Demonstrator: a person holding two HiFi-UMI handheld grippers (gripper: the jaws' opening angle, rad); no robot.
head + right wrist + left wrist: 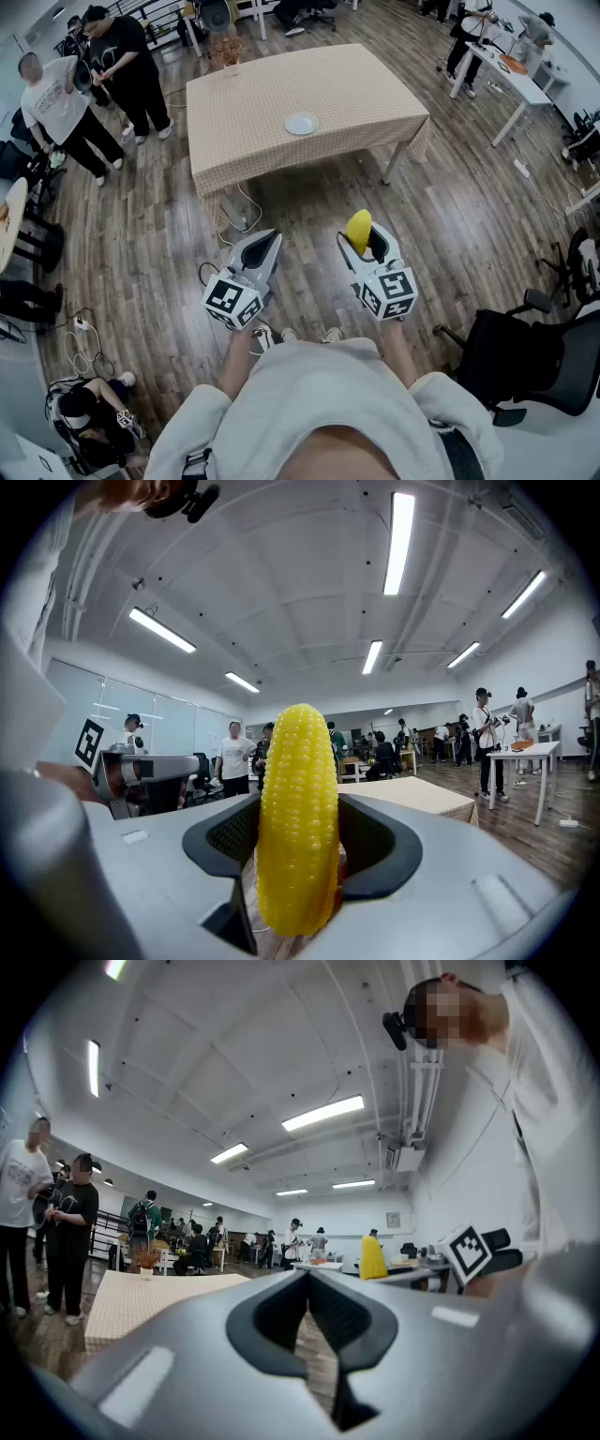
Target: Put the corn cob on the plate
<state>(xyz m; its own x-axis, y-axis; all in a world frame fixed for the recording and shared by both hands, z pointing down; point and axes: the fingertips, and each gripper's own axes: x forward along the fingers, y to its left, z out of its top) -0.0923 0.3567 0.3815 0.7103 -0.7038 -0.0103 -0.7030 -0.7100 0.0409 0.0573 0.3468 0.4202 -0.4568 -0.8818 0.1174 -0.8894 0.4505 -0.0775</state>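
The corn cob [298, 817] is clamped upright by the right gripper [364, 244]; the left gripper [309, 1288] is closed, empty. The plate [301, 124] is well apart; the cob could be dropped if jolted.

Dark wood-plank floor [141, 244]; checked-cloth surface [356, 94] mid-room; white desk [511, 80] far right; black office chair [511, 352] nearby; strip lights [400, 541] overhead.

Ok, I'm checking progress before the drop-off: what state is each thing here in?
Yellow corn cob: upright, clamped between two jaws.
Right gripper: shut on the cob, short of the beige checked-cloth table.
Left gripper: jaws together, empty.
Small white round plate: empty, on that table.
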